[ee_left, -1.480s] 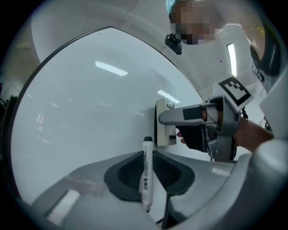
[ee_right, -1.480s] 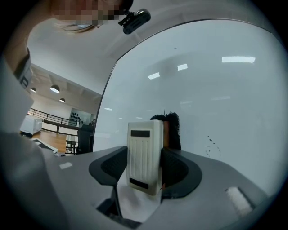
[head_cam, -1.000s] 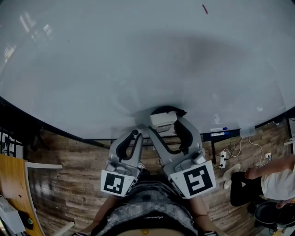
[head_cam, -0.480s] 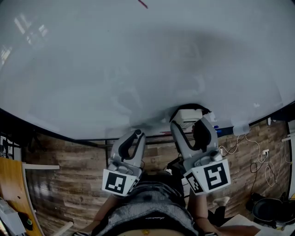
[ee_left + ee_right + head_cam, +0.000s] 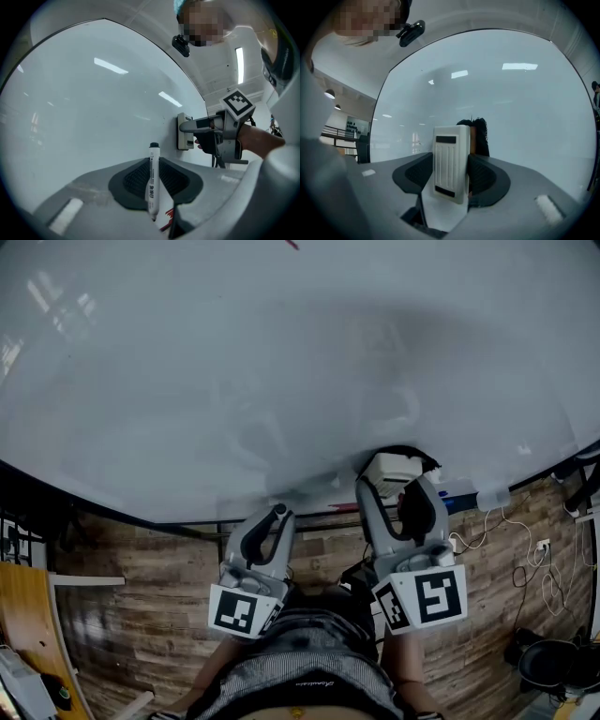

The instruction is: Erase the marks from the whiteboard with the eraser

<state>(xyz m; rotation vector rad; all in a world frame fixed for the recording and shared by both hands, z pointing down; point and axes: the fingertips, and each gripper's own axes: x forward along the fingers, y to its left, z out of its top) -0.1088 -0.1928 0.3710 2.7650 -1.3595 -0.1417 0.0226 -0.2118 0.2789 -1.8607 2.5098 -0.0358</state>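
Note:
The whiteboard [image 5: 234, 362] fills the head view, with one small red mark [image 5: 292, 244] at its top edge. My right gripper [image 5: 396, 486] is shut on a white eraser [image 5: 389, 470] with a dark felt side, pressed against the board's lower right part. In the right gripper view the eraser [image 5: 451, 164] stands upright between the pads. My left gripper [image 5: 278, 514] hangs below the board's bottom edge, shut on a white marker pen [image 5: 153, 180] with a black cap. From the left gripper view, the right gripper [image 5: 220, 133] and eraser [image 5: 183, 131] show against the whiteboard [image 5: 84, 117].
A tray along the board's bottom edge holds a blue marker [image 5: 448, 493] and a red marker [image 5: 342, 507]. Wooden floor [image 5: 141, 615] lies below. A power strip and cables [image 5: 539, 549] lie at the right, a wooden desk edge [image 5: 28, 634] at the left.
My right gripper has carried the eraser to the right along the board's lower part. The head view has shifted, so the red mark now sits at the top edge. The left gripper stayed put.

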